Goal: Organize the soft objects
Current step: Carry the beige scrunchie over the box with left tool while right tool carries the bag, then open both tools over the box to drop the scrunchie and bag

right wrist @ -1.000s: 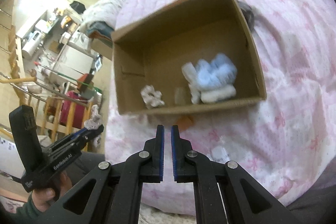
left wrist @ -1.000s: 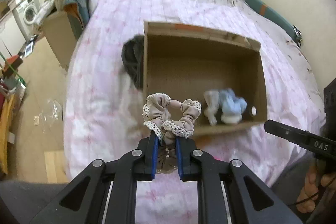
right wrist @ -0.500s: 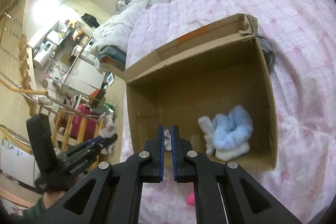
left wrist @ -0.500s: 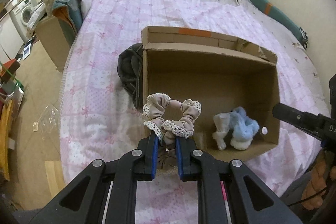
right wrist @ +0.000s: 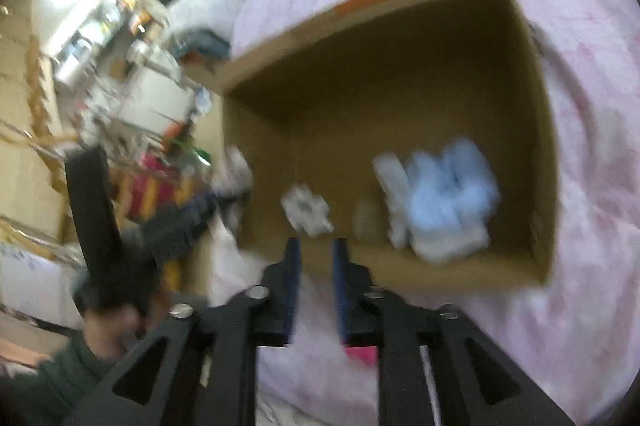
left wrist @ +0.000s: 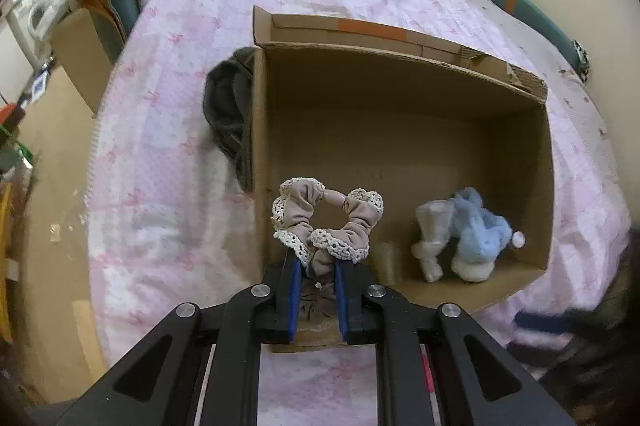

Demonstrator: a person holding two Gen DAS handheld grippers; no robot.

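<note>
My left gripper (left wrist: 317, 264) is shut on a beige scrunchie (left wrist: 326, 224) with a cream lace edge, held over the near left corner of an open cardboard box (left wrist: 400, 98) on the bed. A light blue and white plush toy (left wrist: 468, 238) lies in the box's near right corner. In the blurred right wrist view my right gripper (right wrist: 315, 254) hangs at the box's (right wrist: 400, 78) near rim, its jaws opening with nothing between them. Beyond its fingertips a small white fabric piece (right wrist: 306, 210) lies on the box floor, left of the plush toy (right wrist: 444, 202).
The box sits on a pink quilt (left wrist: 168, 114). A dark garment (left wrist: 226, 114) lies against the box's left wall. Off the bed's left side are a wooden floor and another cardboard box (left wrist: 80, 46). The person's hand (right wrist: 108, 322) with the left gripper shows at the lower left.
My left gripper has carried the scrunchie forward and down, from the box's front rim to over its near left corner. My right gripper's jaws have parted and it has dipped toward the box.
</note>
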